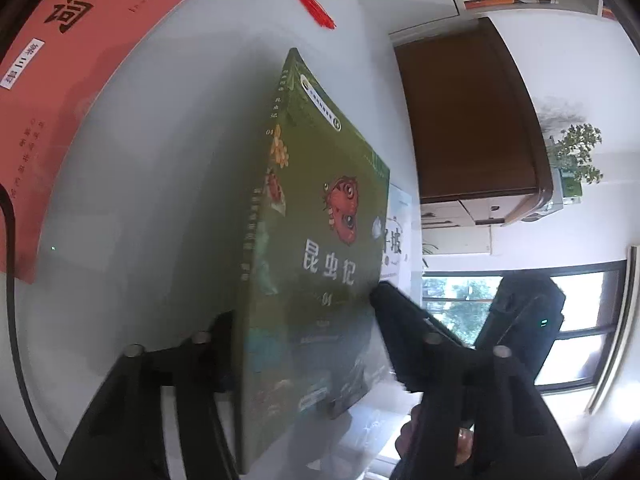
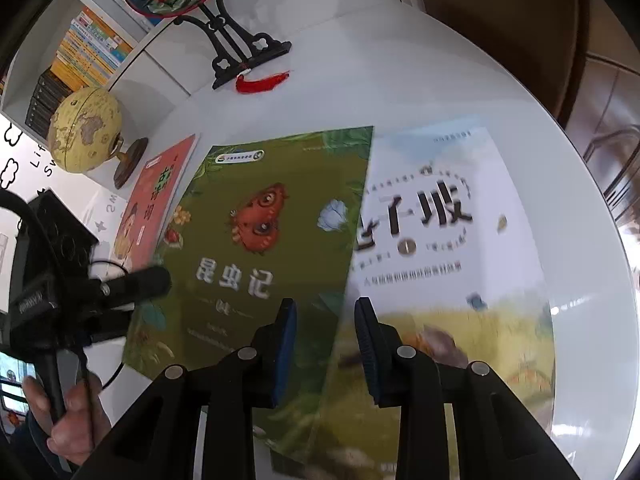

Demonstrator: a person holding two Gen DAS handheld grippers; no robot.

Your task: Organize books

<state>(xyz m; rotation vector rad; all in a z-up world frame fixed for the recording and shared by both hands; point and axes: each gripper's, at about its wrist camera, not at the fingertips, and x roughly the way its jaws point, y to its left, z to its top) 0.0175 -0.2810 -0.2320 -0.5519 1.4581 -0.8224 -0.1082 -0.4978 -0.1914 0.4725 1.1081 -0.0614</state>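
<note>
The left hand-held gripper [image 1: 304, 312] is shut on the near spine edge of the green book [image 1: 320, 240], whose long side runs straight ahead of it over the surface [image 1: 160, 160].

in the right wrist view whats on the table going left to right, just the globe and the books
globe → salmon-red book → green insect book → white book
</note>
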